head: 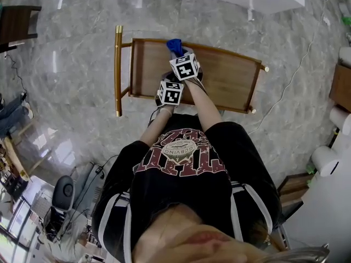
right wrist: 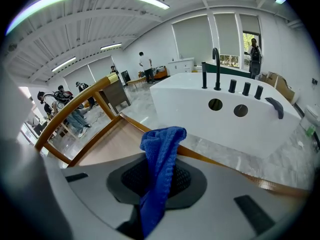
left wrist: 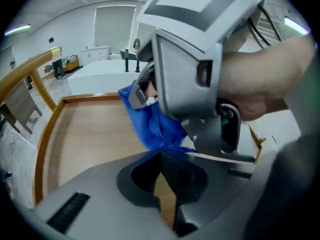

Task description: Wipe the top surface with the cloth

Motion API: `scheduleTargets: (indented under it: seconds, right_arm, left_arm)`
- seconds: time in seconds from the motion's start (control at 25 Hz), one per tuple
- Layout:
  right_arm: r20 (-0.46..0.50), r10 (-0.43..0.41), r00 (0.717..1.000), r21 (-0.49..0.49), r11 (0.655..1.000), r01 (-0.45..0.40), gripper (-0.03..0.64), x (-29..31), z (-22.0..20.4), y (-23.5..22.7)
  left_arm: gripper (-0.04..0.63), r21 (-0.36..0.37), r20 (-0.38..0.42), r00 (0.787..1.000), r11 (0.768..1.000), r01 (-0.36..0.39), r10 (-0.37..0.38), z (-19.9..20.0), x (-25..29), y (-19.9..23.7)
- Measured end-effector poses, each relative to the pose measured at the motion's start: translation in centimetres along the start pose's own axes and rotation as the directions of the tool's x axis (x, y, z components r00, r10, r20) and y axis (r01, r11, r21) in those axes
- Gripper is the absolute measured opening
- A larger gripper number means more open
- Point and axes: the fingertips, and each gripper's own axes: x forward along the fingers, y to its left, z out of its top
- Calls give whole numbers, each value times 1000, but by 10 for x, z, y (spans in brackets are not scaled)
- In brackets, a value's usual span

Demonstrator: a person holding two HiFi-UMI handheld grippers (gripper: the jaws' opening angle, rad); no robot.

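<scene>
Grey marble floor (head: pixel 82 53), white counter (right wrist: pixel 225 119), ceiling strip lights (right wrist: pixel 150 0).

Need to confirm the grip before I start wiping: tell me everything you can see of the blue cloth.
The blue cloth is a soft, looped-weave fabric, bunched into a crumpled fold. The right gripper is shut on it: the cloth runs between the jaws and its free end pokes out past them. In the head view only a small tuft shows beyond the gripper, over the far edge of the wooden top. Whether it touches the wood cannot be told.
</scene>
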Motion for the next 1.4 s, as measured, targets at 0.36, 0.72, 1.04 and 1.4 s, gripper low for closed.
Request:
scheduleTargets:
  seconds: [0.36, 0.72, 1.04, 1.4]
  right_arm:
    - [15, -11, 1000, 23, 1000, 11, 66, -19, -12, -25]
    - [18, -22, 1000, 29, 999, 21, 67, -30, -24, -41]
    - [25, -48, 999, 46, 998, 46, 67, -44, -35, -60]
    - [6, -83, 997, 76, 994, 82, 67, -65, -52, -90]
  left_arm:
    - [48, 34, -12, 1000, 999, 3, -3, -4, 7, -17]
    - [48, 29, -26, 998, 998, -59, 60, -6, 7, -16]
    - [48, 83, -51, 998, 996, -16, 20, -3, 12, -50]
    - [48, 145, -96, 995, 988, 54, -41, -3, 25, -86]
